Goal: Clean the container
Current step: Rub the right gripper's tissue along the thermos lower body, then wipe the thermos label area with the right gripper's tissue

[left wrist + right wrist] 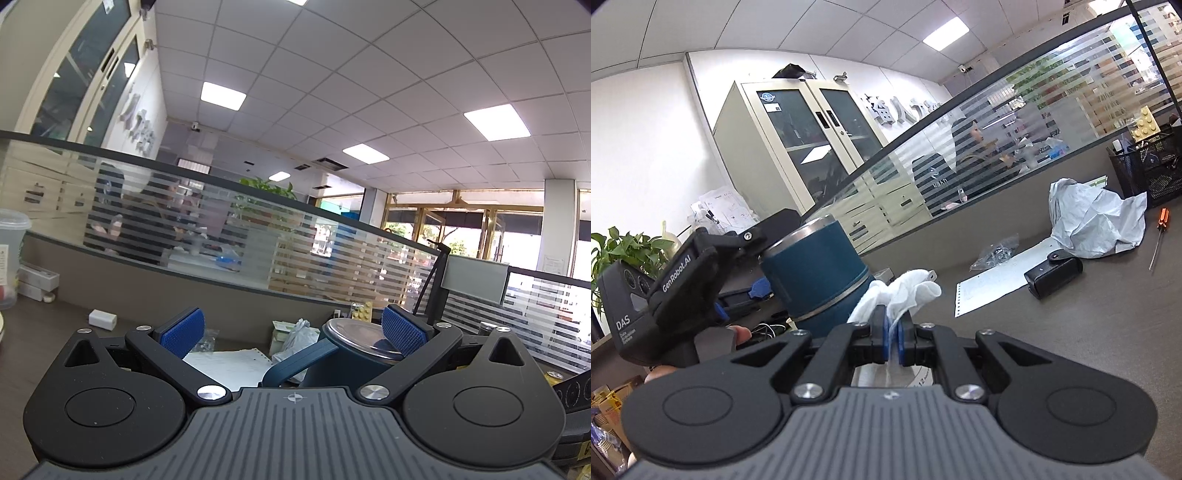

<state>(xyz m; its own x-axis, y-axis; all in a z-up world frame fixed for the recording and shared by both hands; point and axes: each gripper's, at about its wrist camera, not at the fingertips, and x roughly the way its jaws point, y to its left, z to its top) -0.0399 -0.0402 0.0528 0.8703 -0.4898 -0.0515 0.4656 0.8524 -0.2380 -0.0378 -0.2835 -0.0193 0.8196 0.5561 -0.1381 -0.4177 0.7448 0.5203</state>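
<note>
The blue mug (816, 273) sits tilted on the near-left desk, rigid, steel-rimmed, likely slick. The left gripper (293, 332) stands wide around its rim and handle; whether it pinches, I can't tell. The right gripper (894, 328) is clamped on soft white cloth (905, 291) beside its wall.

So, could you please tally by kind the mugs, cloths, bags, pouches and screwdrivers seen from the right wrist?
mug: 1
cloth: 1
bags: 2, grey plastic bag, clear bag
pouch: 1
screwdriver: 1
Total: 6
</note>
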